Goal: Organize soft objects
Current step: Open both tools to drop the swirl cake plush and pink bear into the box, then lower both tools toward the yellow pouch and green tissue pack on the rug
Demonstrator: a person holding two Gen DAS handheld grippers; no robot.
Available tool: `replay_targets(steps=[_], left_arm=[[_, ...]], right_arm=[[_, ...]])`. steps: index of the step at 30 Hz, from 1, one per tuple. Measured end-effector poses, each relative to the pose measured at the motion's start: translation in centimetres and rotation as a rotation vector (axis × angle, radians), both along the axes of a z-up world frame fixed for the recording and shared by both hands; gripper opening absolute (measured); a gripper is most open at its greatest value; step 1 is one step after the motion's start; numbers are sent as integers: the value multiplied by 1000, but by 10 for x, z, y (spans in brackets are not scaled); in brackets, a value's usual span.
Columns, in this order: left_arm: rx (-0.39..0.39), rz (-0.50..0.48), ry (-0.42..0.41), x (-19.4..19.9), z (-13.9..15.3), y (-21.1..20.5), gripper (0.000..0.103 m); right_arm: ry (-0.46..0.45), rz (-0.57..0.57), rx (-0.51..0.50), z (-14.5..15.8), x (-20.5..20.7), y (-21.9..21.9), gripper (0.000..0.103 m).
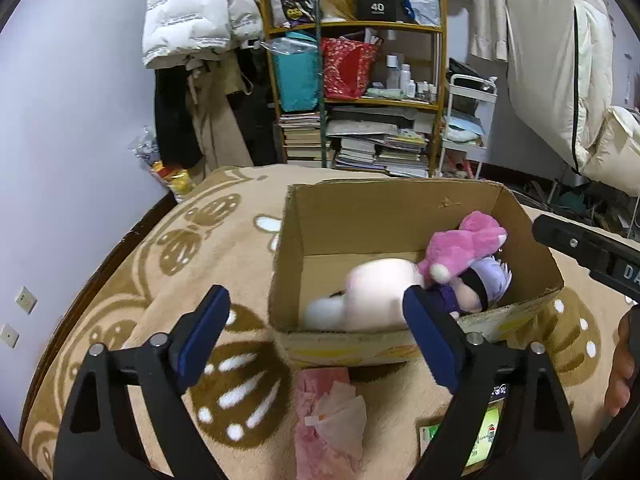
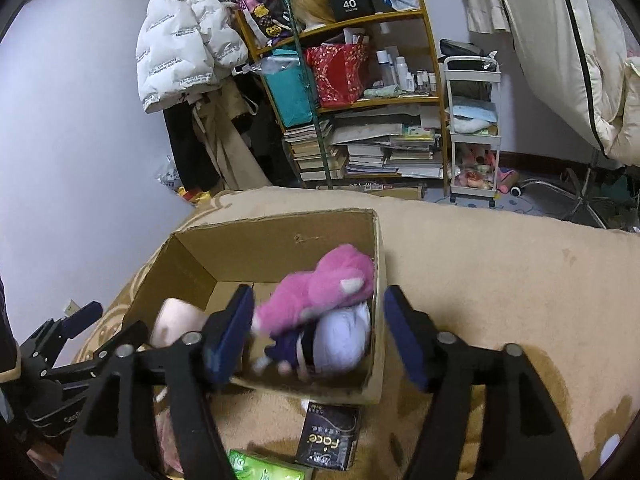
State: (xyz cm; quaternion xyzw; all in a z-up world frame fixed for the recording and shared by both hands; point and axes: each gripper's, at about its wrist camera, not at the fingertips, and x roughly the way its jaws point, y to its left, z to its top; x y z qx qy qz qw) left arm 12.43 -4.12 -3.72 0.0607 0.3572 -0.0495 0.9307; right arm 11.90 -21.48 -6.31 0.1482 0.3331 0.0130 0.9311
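An open cardboard box (image 1: 384,208) stands on the beige patterned blanket; it also shows in the right wrist view (image 2: 256,248). Inside lie a pink plush (image 1: 464,246) (image 2: 320,292), a lavender-haired doll in purple (image 1: 486,280) (image 2: 340,340) and a pale pink-white plush (image 1: 372,292) (image 2: 176,324). My left gripper (image 1: 316,340) is open and empty, hovering before the box's near wall. My right gripper (image 2: 320,336) is open and empty above the box's right end, over the doll. A pink cloth item (image 1: 328,416) lies on the blanket in front of the box.
A black packet (image 2: 328,436) and a green packet (image 2: 260,466) (image 1: 484,436) lie on the blanket near the box. Behind the bed stand a cluttered bookshelf (image 1: 360,80), a white cart (image 2: 472,128) and hanging coats (image 1: 200,12).
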Motion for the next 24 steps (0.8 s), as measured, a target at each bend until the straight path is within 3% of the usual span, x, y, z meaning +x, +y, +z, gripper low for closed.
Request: replay_targets(steps=[7, 16, 24], left_arm=[[-13, 17, -3, -27, 15, 5, 99], [-8, 3, 17, -68, 36, 9, 100], [63, -22, 32, -109, 51, 6, 100]], right_arm=[[-27, 0, -29, 11, -21, 5, 103], [-52, 36, -56, 28, -56, 17, 103], [-58, 69, -17, 41, -84, 21, 103]])
